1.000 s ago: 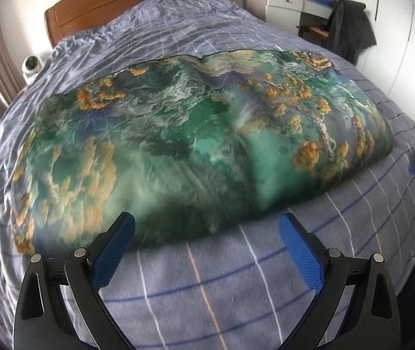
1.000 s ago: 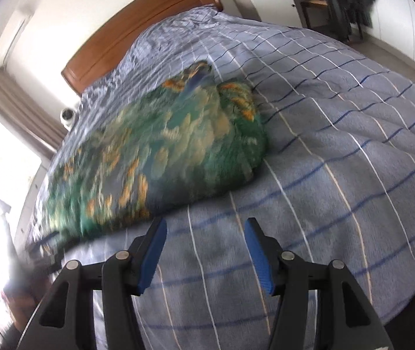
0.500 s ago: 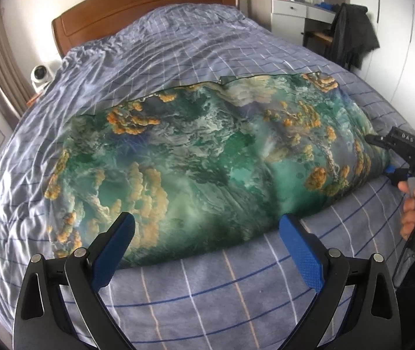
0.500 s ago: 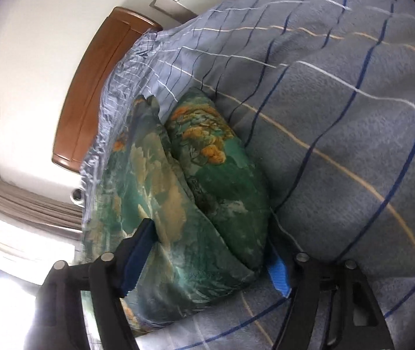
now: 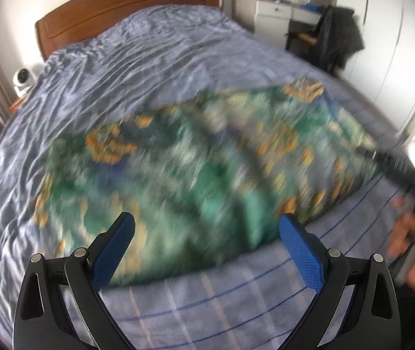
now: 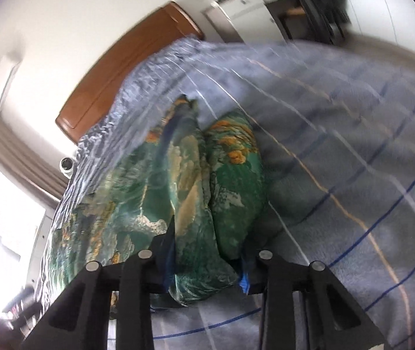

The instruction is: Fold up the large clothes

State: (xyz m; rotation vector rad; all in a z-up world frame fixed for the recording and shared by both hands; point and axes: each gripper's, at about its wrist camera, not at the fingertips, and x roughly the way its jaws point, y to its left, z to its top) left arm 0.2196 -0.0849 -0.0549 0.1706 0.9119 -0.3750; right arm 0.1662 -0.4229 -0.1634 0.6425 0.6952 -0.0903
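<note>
Across the bed point(image 5: 149, 46), the green folded garment point(image 5: 195, 180) lies crosswise, right hand-held gripper point(image 6: 207, 262) clamping its end, left hand-held gripper point(image 5: 207, 233) spread.

Open quilt point(image 5: 207, 306) is lying ahead of left gripper point(image 5: 207, 233); folded garment point(image 5: 193, 175) is blocking further in. Right gripper point(image 6: 207, 262) is sitting clamped at garment's end.
</note>
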